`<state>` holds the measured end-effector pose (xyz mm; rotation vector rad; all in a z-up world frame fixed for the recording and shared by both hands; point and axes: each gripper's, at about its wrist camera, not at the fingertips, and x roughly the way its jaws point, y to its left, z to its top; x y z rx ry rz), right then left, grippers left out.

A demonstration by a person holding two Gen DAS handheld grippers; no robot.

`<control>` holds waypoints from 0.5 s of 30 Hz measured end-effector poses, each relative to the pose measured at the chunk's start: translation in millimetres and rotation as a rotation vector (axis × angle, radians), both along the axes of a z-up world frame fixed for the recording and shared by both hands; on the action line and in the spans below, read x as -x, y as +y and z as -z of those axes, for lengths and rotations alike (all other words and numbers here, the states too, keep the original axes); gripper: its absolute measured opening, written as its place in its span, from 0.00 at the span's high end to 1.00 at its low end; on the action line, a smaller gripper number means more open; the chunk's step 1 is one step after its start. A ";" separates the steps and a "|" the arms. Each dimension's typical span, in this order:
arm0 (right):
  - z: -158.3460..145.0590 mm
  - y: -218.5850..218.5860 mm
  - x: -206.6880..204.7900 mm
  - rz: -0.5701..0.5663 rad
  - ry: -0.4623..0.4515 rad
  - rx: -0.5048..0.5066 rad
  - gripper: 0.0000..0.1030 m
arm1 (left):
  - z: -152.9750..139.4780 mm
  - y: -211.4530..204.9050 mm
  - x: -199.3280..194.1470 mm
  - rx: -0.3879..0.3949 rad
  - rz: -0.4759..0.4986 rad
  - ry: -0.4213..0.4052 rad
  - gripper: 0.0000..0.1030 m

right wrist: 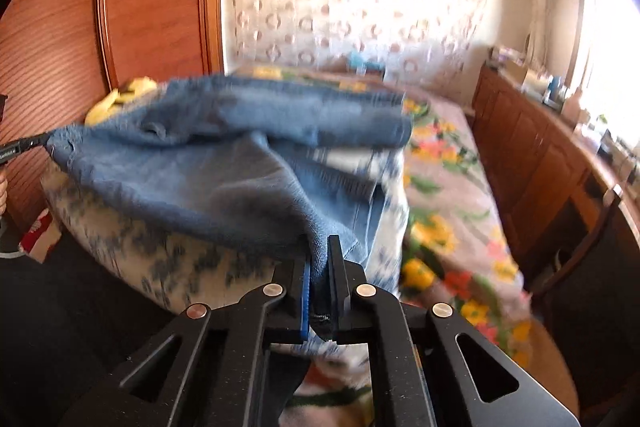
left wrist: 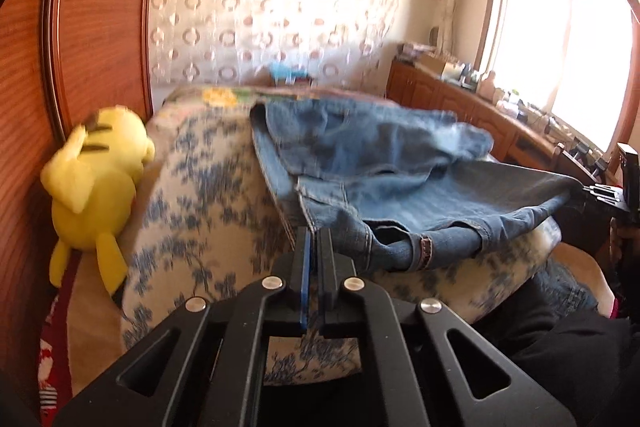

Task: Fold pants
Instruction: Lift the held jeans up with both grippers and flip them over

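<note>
Blue denim pants (left wrist: 380, 167) lie over a blue-and-white patterned cushion (left wrist: 208, 187) on the bed. My left gripper (left wrist: 314, 233) is shut on the near edge of the pants at the waistband. My right gripper (right wrist: 320, 247) is shut on another part of the pants (right wrist: 224, 163) and holds the cloth lifted off the cushion (right wrist: 168, 259). The right gripper also shows at the right edge of the left wrist view (left wrist: 588, 189), pinching the stretched denim edge. The left gripper's tip shows at the left edge of the right wrist view (right wrist: 40, 139), on the pants' far corner.
A yellow plush toy (left wrist: 96, 183) leans on the wooden headboard (left wrist: 104, 7) at the left. A floral bedspread (right wrist: 448, 195) covers the bed to the right. A wooden cabinet (right wrist: 532, 163) with clutter runs under the bright window (left wrist: 568, 39).
</note>
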<state>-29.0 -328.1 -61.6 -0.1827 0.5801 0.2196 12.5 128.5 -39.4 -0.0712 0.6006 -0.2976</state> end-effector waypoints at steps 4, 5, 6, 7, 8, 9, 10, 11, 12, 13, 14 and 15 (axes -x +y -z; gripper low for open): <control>-31.6 -1.3 13.3 0.007 -0.079 0.021 0.95 | -24.0 -2.8 7.2 0.006 0.003 -0.062 0.97; -37.4 -1.7 16.7 0.008 -0.093 0.027 0.95 | -32.0 -2.8 11.3 0.009 0.001 -0.086 0.97; -44.9 -2.6 20.3 0.010 -0.108 0.030 0.95 | -36.8 -2.7 13.7 0.011 0.002 -0.100 0.97; -50.1 -3.3 24.2 0.011 -0.122 0.032 0.95 | -42.7 -2.3 16.7 0.017 0.001 -0.119 0.97; -57.0 -3.9 28.0 0.011 -0.139 0.032 0.95 | -48.1 -1.3 18.4 0.023 0.002 -0.131 0.97; -62.8 -4.9 32.0 0.009 -0.153 0.029 0.95 | -53.4 -1.5 20.0 0.023 0.002 -0.146 0.97; -67.9 -5.7 35.1 0.008 -0.167 0.025 0.95 | -57.4 -2.9 20.1 0.020 0.002 -0.155 0.97; -71.0 -6.2 39.0 0.011 -0.180 0.028 0.95 | -60.0 -5.0 18.5 0.010 0.005 -0.160 0.97; -73.1 -6.7 39.0 0.013 -0.189 0.033 0.95 | -61.7 -6.8 14.2 0.004 0.005 -0.165 0.97; -74.5 -6.9 36.6 0.014 -0.195 0.038 0.95 | -62.2 -8.0 10.9 0.004 0.006 -0.163 0.97; -73.7 -5.4 32.6 0.016 -0.199 0.046 0.95 | -61.7 -10.3 3.6 -0.001 0.010 -0.159 0.97; -71.4 -3.3 29.0 0.018 -0.201 0.050 0.95 | -61.1 -12.6 -3.4 -0.008 0.009 -0.157 0.97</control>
